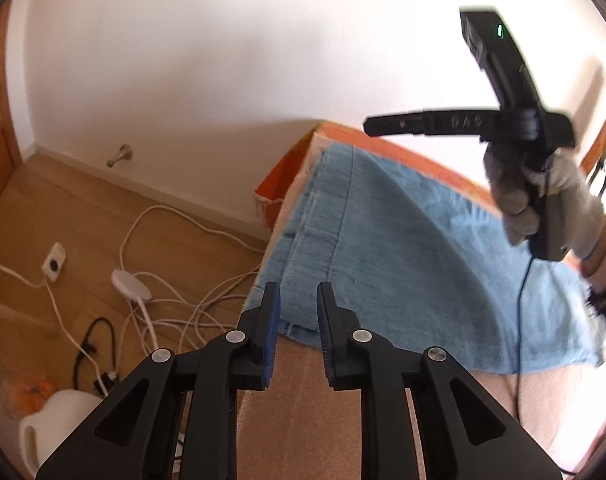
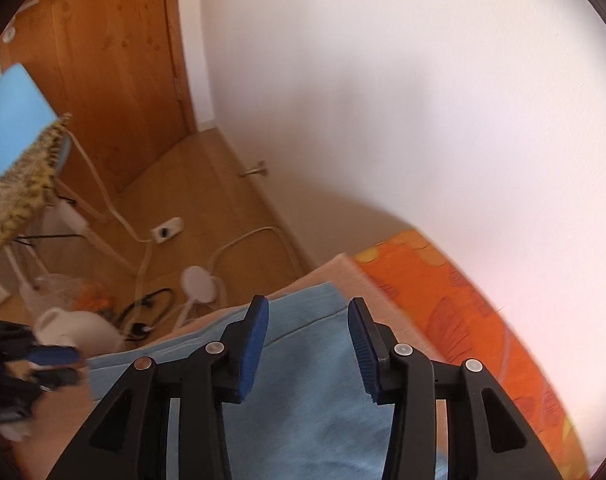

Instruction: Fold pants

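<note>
The light-blue pants lie folded flat on a bed with a pink cover, their upper edge near an orange sheet by the white wall. The left gripper hovers just above the pants' near hem, jaws narrowly apart with nothing between them. The right gripper hangs over the pants' middle, jaws moderately wide, also empty, the cloth lying below them. In the left wrist view a gloved hand holds the right gripper's handle above the pants. White cables and a jug lie on the wooden floor beside the bed.
</note>
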A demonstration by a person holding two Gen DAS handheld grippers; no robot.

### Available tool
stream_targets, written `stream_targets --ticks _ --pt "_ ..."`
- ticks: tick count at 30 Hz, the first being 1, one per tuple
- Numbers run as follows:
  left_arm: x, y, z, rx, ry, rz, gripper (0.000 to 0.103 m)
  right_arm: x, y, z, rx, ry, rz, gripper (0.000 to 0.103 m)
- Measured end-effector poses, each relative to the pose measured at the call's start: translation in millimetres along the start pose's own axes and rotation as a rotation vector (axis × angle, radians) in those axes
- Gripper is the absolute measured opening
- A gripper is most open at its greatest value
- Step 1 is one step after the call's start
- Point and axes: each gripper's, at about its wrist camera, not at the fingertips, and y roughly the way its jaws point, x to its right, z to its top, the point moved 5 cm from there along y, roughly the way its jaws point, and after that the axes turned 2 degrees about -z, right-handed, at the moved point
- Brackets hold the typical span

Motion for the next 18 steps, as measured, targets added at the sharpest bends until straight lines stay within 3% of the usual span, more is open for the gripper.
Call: stream_targets --ticks 3,6,7,8,14,18 --pt "1.7 11.2 -0.7 -0.035 0.015 0.056 0.018 -14.2 0.2 -7.2 -0.018 -0.021 0.022 0.041" --pt "-0.1 10.6 0.7 -0.027 0.023 0.056 0.017 -19.5 2.0 -13.6 -0.038 0.018 0.072 0.041" --pt "-0.1 10.0 0.2 -0.022 0.029 0.063 0.006 -20.1 3.5 -15.3 -0.045 0.032 0.080 0.041" --pt "0.3 9.5 -0.1 -0.020 0.032 0.054 0.003 -22.3 5.1 -17.8 -0.052 0.040 0.091 0.041" --pt "-2.9 5.1 -2.4 -0.010 0.034 0.051 0.000 -41.7 16.3 -35.0 -0.136 0.094 0.197 0.044" --pt "-2.2 2.5 -7.0 -0.007 0.029 0.033 0.000 -56.3 29.2 -38.2 -0.221 0.167 0.198 0.044"
